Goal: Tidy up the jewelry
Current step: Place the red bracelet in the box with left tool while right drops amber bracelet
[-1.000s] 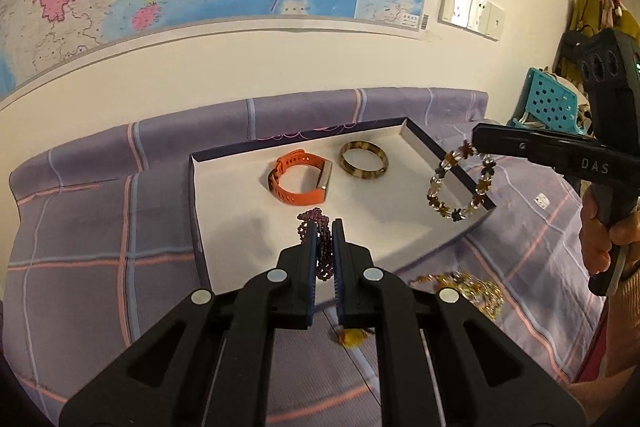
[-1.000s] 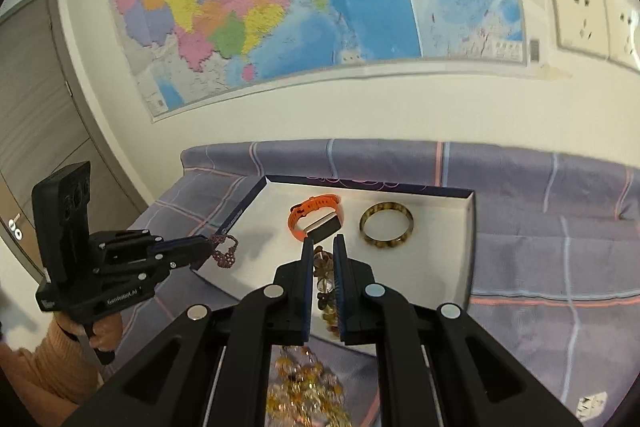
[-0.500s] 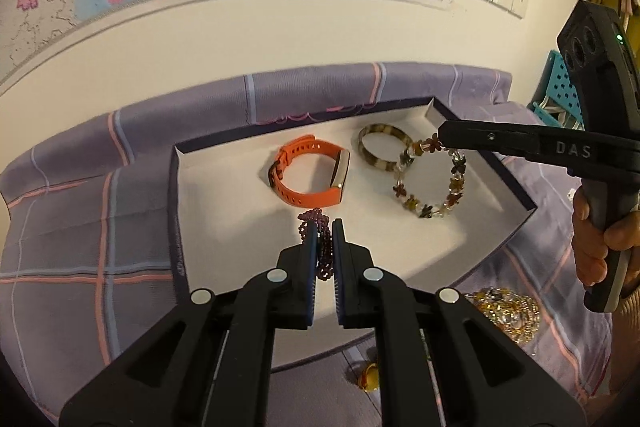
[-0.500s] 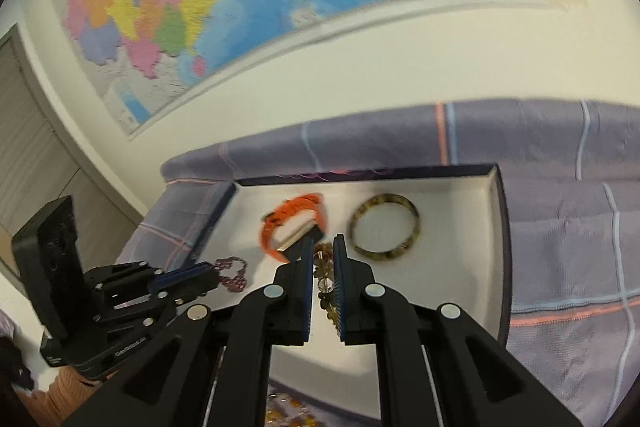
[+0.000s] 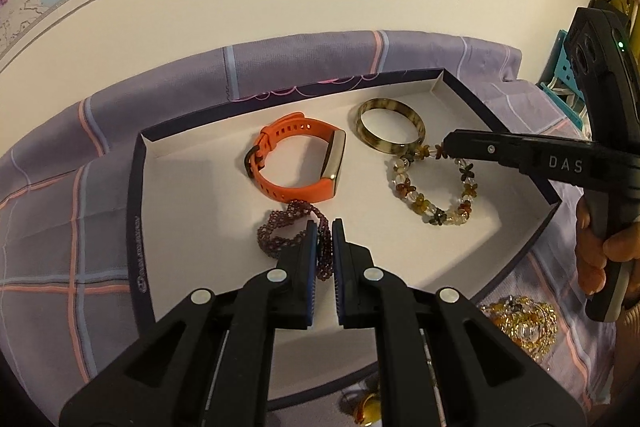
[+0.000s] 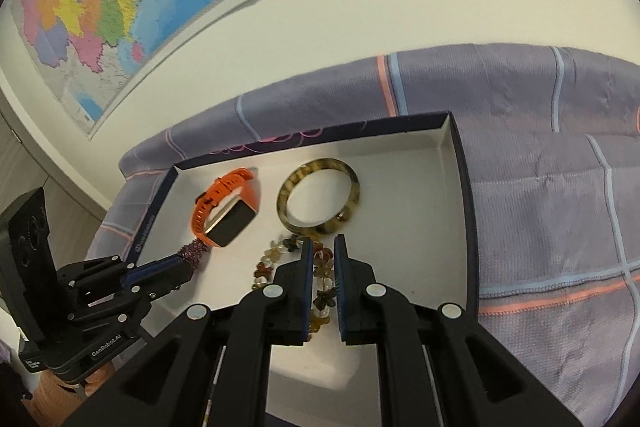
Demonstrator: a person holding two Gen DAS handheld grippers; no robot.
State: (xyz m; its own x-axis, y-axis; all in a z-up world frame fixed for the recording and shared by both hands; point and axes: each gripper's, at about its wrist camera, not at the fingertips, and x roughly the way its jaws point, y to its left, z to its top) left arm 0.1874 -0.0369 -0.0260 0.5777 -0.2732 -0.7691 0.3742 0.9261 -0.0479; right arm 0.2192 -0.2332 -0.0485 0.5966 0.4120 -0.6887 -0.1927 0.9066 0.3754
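A shallow white tray with a dark rim (image 5: 134, 227) lies on a purple plaid blanket. In it are an orange watch band (image 5: 296, 163) and a tortoiseshell bangle (image 5: 394, 148). My left gripper (image 5: 323, 227) is shut on a dark purple bead bracelet (image 5: 280, 223), whose loops rest on the tray floor just below the watch band. My right gripper (image 6: 321, 247) has a flower-bead bracelet (image 6: 276, 251) between its pads, and its jaws are just opening. That bracelet (image 5: 436, 215) lies mostly flat on the tray, below the bangle (image 6: 354, 189). The right gripper (image 5: 444, 149) still touches its upper edge.
A heap of gold jewelry (image 5: 524, 323) sits on the blanket (image 6: 540, 187) by the tray's near right corner. A small amber piece (image 5: 368, 407) lies below the tray's front edge. A wall with a map rises close behind. A person's hand (image 5: 592, 255) holds the right gripper.
Both grippers came down into the tray. The flower-bead bracelet, which hung in the air over the right rim, now lies on the tray floor. The purple bracelet's loops now rest on the floor too.
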